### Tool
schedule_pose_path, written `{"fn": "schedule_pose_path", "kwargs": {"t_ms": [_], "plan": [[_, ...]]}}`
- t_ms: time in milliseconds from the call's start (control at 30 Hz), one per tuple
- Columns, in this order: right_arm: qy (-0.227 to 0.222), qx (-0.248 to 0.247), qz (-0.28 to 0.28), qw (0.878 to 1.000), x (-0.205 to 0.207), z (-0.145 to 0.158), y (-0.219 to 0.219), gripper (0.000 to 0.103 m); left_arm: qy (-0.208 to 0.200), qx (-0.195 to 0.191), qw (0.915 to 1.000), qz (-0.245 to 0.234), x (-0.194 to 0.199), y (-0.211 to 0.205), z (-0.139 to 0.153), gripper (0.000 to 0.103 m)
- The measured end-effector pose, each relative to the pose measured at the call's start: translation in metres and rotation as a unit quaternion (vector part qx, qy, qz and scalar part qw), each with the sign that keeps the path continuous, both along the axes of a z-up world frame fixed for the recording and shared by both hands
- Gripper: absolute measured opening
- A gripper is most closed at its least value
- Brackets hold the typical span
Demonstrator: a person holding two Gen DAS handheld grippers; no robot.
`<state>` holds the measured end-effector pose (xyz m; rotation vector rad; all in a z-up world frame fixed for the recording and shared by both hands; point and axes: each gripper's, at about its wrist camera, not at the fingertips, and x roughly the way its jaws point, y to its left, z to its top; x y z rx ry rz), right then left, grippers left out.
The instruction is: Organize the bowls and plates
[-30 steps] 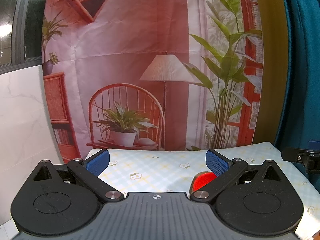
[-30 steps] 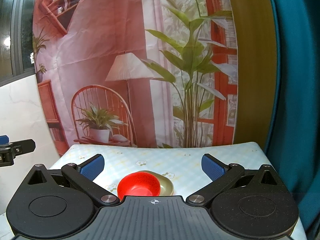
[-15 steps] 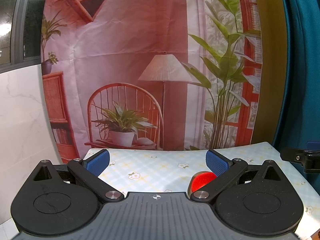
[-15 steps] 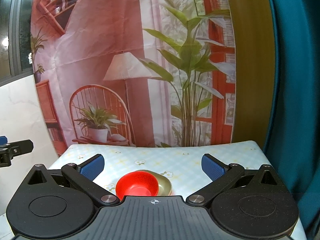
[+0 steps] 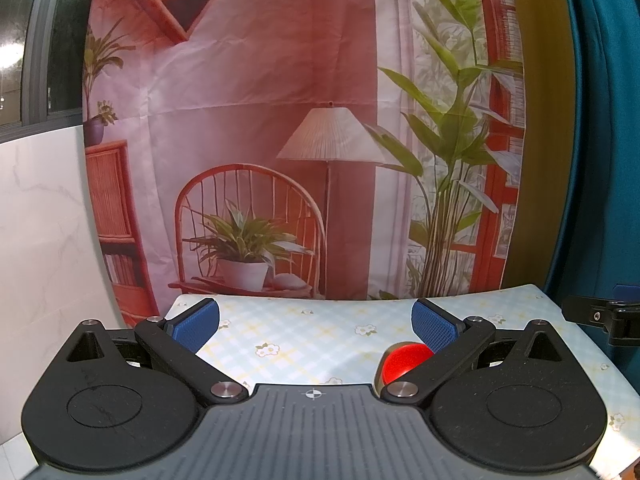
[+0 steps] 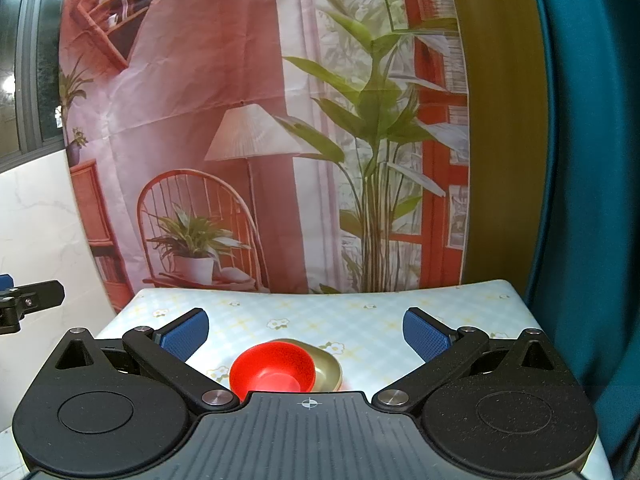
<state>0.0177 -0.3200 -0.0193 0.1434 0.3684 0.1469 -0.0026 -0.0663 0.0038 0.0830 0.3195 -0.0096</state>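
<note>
My red bowl [image 6: 272,372] sitting shiny in a gold plate [image 6: 328,372] on the flowery surface [image 6: 360,320] (near its front), my left claw [image 5: 316,322] and right claw [image 6: 306,330] both wide apart, holding nothing, barely moved since before

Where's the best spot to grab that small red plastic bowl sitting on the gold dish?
Probably pinch the small red plastic bowl by its thin rim on the right gripper's side, from above. It sits upright, mouth open, on the shallow gold dish.
</note>
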Motion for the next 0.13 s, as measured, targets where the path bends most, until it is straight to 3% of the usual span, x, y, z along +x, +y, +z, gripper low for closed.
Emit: {"fn": "schedule_pose_path", "kwargs": {"t_ms": [133], "plan": [[0.001,0.0,0.0,1.0,0.0001,-0.0001,-0.0001,0.103,-0.002,-0.001,1.0,0.0,-0.0006,-0.0012,-0.0012,0.103]]}}
